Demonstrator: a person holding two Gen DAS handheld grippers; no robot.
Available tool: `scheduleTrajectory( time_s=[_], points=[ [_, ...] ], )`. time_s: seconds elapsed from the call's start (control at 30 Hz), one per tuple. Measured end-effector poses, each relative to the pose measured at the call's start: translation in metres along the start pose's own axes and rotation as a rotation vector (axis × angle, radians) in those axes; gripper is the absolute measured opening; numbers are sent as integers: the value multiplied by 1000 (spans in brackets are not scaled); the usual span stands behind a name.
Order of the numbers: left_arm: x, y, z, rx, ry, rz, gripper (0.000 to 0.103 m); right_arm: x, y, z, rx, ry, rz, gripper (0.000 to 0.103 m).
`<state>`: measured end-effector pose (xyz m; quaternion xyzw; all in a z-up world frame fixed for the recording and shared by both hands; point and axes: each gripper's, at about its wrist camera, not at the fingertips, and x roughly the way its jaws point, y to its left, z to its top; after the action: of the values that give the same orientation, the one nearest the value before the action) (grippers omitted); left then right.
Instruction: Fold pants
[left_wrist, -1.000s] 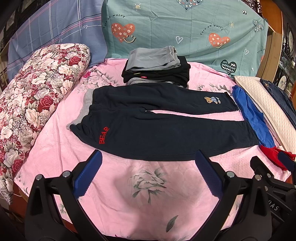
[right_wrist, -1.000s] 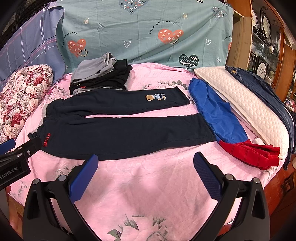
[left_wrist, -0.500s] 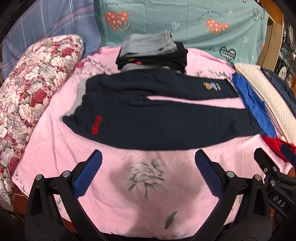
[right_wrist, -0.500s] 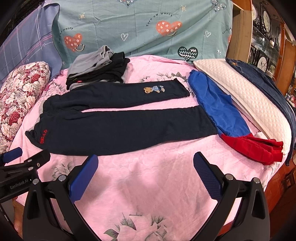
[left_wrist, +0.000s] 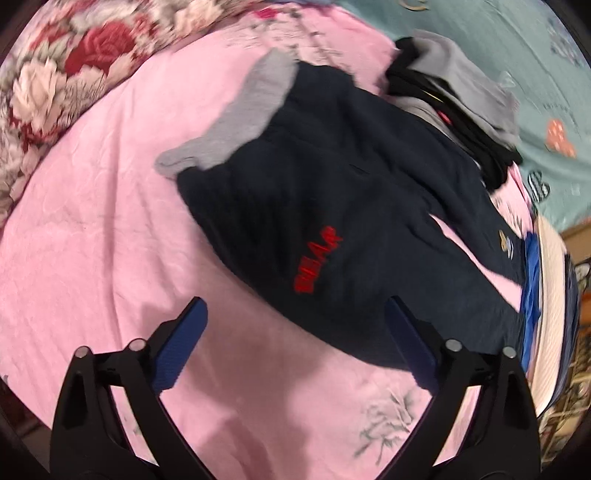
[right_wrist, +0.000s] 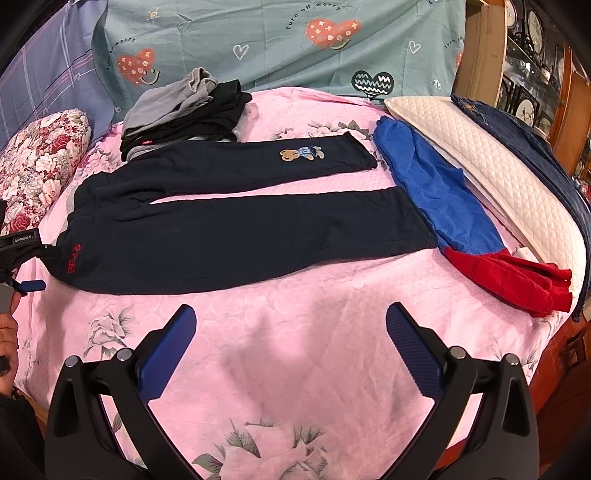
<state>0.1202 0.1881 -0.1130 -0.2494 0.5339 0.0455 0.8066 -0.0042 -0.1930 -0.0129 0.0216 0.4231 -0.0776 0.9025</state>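
Note:
Dark navy pants lie spread flat on the pink bedspread, waistband to the left, both legs running right. Red "BEAR" lettering marks the hip and a bear patch sits on the far leg. The grey waistband lining shows at the top of the left wrist view. My left gripper hangs open close above the near waist corner, nothing between its fingers. My right gripper stands open over bare bedspread, short of the near leg.
A stack of folded grey and black clothes sits behind the pants. Blue and red pants, a white quilted pad and dark jeans lie at the right. A floral pillow lies left. A hand shows at the left edge.
My left gripper has swung left and dropped close to the waist end of the pants, its view now tilted. My right gripper has edged nearer the pants. Both stay open.

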Motion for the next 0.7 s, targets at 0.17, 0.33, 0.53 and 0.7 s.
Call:
scheduleTrajectory(
  time_s=[0.17,0.33,0.53,0.7],
  points=[
    [22,16,13,-58,66,-44,72,4,-9,3,24,13,-6,102],
    [33,20,34,-70,42,-18,23,5,-31,11,41,31,16,102],
    [16,38,30,-117,-51,-87,13,51,-104,57,147,232,150,102],
    [8,37,17,-108,-123,-51,13,135,-168,81,408,421,206,102]
  ],
)
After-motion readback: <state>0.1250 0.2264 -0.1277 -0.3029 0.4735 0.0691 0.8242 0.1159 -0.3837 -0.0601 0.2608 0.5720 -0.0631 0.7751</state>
